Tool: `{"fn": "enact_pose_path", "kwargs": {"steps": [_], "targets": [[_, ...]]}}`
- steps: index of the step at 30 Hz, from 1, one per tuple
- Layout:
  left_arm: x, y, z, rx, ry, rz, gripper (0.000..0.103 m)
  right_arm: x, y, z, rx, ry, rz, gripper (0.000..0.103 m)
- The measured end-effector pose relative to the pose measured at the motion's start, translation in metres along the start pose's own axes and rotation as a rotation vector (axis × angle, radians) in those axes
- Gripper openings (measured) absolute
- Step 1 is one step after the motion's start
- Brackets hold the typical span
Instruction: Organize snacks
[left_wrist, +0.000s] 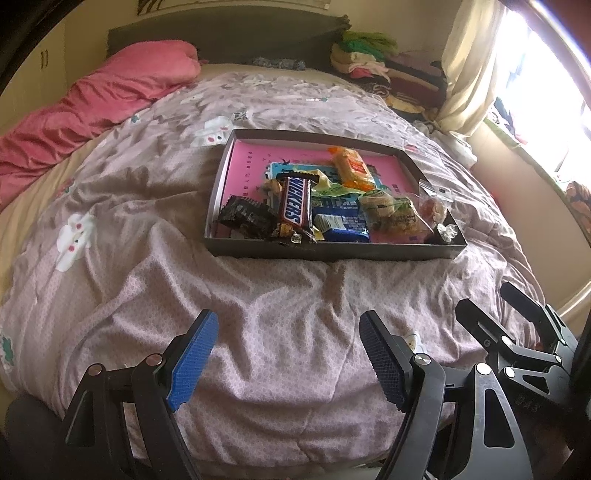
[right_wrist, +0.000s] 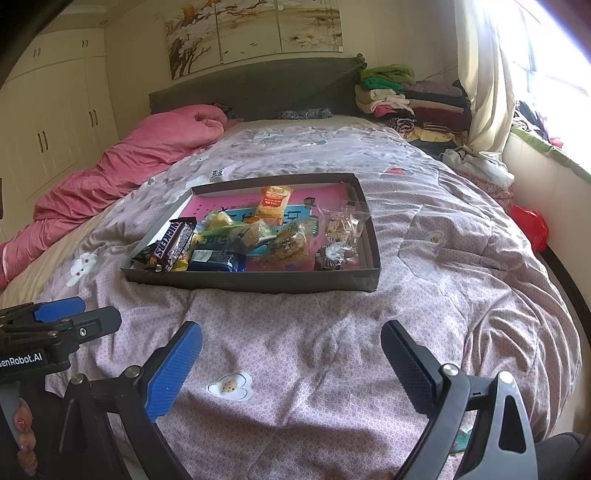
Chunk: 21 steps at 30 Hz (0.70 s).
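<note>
Cardboard tray (left_wrist: 332, 254) of jumbled snacks sits mid-bed on quilt (left_wrist: 258, 314), both left gripper (left_wrist: 286, 354) and right gripper (right_wrist: 291, 365) wide open, empty, well short; approach low, pinch Snickers bar (left_wrist: 294, 206) across its width.

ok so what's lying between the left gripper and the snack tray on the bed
Nothing but wrinkled pink quilt. The left wrist view shows the stretch from the open left gripper to the tray is bare of snacks.
</note>
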<state>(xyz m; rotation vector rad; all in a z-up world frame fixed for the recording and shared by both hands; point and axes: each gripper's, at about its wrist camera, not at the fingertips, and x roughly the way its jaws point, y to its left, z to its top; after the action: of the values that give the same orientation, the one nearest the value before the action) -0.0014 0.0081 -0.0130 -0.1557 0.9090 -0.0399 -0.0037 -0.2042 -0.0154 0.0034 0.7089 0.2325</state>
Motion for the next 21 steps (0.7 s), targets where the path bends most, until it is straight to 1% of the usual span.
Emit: {"fn": "enact_pose_path", "kwargs": {"steps": [21], "targets": [[-0.0028, -0.0059, -0.0007, 0.027, -0.007, -0.005, 0.080, -0.0002, 0.0012, -0.0001, -0.003, 0.000, -0.003, 0.098]]}}
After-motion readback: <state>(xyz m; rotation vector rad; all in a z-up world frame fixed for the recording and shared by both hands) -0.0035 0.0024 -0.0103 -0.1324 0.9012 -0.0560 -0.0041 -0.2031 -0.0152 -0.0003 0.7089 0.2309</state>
